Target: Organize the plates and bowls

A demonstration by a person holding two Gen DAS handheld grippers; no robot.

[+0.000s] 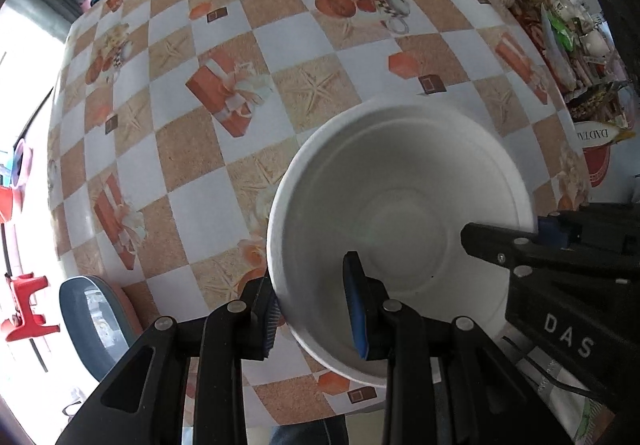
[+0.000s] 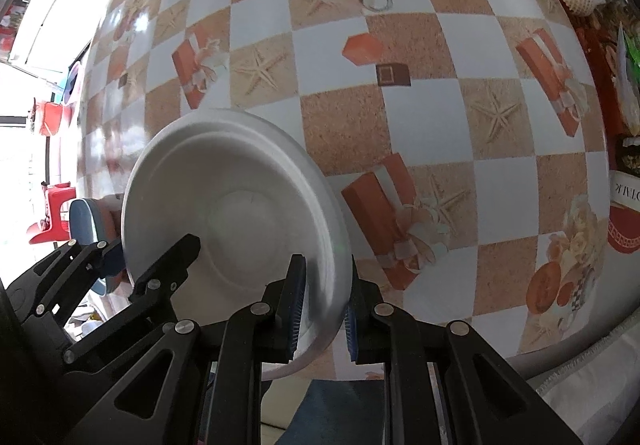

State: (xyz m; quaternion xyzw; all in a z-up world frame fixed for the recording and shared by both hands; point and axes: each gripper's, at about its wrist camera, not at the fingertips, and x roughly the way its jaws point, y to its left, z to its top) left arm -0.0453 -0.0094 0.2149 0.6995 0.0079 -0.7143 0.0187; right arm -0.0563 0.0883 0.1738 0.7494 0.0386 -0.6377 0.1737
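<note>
Two tongs, left tongs (image 1: 312, 309) and right tongs (image 2: 322, 309), each clamp opposite rims of one white foam bowl (image 1: 400, 213) above the checkered table (image 1: 240, 125).

The bowl (image 1: 400, 205) is plain white. The tablecloth (image 1: 280, 45) is checked white and sandy tan, with orange boxes and starfish.
</note>
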